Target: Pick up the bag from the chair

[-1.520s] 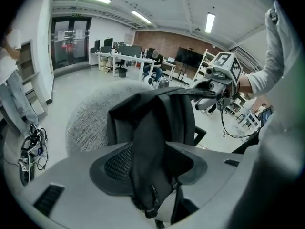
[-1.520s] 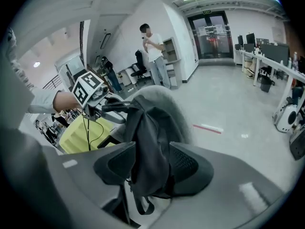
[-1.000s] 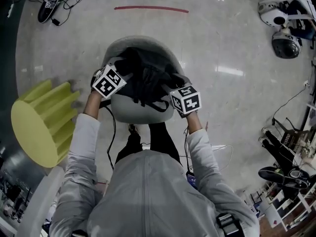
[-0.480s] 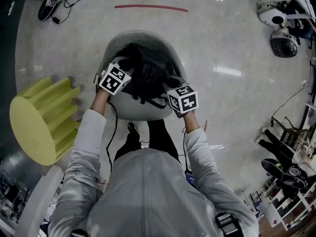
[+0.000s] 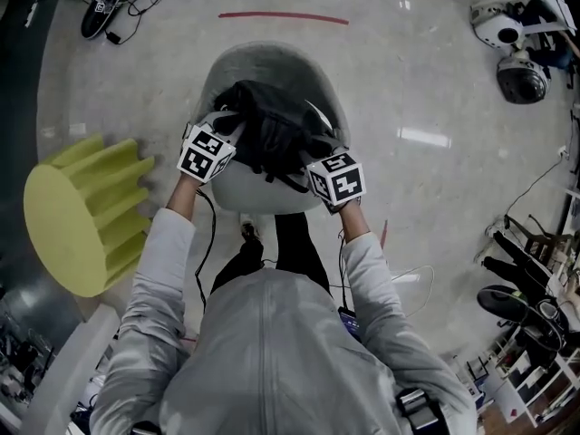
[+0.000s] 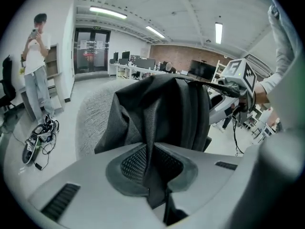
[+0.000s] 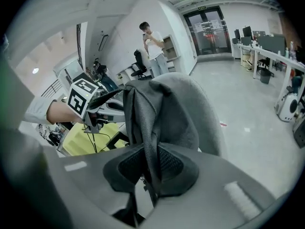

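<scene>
My left gripper (image 6: 153,175) and right gripper (image 7: 151,173) each pinching fabric of the black bag (image 5: 272,134) over the grey chair (image 5: 263,62).

- The head view looks steeply down from above the person's shoulders onto the chair (image 5: 272,62) just ahead, with the yellow stool (image 5: 77,216) at the left.
- The left gripper view sits very near the bag (image 6: 162,113), at the chair's left, and faces right across it. The right gripper (image 6: 217,87) shows beyond.
- The right gripper view sits equally near at the chair's right and faces left. The left gripper (image 7: 116,95) shows beyond the bag.
- All three views share bag and chair; both gripper views catch a standing person (image 6: 35,80) far off.
</scene>
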The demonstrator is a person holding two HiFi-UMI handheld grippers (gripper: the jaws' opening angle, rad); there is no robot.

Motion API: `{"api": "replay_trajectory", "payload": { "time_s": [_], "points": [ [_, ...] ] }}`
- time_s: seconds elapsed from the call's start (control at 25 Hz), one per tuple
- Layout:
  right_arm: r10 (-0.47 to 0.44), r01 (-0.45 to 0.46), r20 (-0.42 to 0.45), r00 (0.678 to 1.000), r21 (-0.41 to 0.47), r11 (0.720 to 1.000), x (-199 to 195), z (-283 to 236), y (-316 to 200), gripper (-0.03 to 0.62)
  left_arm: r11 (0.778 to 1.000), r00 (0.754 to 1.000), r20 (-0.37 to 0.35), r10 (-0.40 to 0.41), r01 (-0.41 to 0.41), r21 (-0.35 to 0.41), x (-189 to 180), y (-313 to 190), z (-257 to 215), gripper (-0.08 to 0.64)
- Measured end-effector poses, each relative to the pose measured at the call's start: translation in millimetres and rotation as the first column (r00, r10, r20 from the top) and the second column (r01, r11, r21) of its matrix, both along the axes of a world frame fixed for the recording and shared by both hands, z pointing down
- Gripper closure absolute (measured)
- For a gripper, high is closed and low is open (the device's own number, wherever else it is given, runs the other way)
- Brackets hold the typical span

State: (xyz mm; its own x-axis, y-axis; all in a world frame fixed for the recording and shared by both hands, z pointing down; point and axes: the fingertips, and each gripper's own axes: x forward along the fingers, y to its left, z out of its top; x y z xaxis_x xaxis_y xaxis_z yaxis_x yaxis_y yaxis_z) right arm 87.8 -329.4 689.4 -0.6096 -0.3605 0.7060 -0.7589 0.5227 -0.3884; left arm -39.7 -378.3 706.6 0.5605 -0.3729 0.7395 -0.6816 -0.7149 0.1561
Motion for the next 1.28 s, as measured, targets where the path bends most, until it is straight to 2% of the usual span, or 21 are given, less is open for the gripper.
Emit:
{"api": "replay_trajectory", "payload": {
  "time_s": [0.12, 0.44, 0.64, 0.88, 1.12, 1.28],
  "points": [
    [-0.010, 0.011, -0.003, 1.000, 0.034, 0.999, -6, -16, 10, 0.534, 0.999, 0.999, -0.034, -0.030, 0.031, 0.014, -7, 13, -15, 0.525],
    [-0.003, 0.010, -0.055, 0.998, 0.130, 0.991, -18, -60, 46, 0.534, 0.997, 0.996, -0.084, -0.039, 0.044, 0.061, -23, 62, -51, 0.526],
    [0.023, -0.002, -0.083, 0.996, 0.238, 0.971, -21, -109, 65, 0.534, 0.992, 0.994, -0.110, -0.017, 0.031, 0.124, -26, 83, -94, 0.526],
    [0.083, -0.044, -0.085, 0.993, 0.387, 0.921, -11, -182, 90, 0.534, 0.968, 0.987, -0.158, 0.024, 0.016, 0.250, -17, 104, -165, 0.526],
    [0.137, -0.076, -0.074, 0.988, 0.541, 0.838, -11, -256, 114, 0.534, 0.914, 0.977, -0.203, 0.061, 0.027, 0.404, -18, 129, -234, 0.526],
    [0.172, -0.104, -0.056, 0.983, 0.605, 0.790, -13, -289, 146, 0.532, 0.873, 0.968, -0.234, 0.092, 0.035, 0.487, -21, 161, -266, 0.526]
  ]
}}
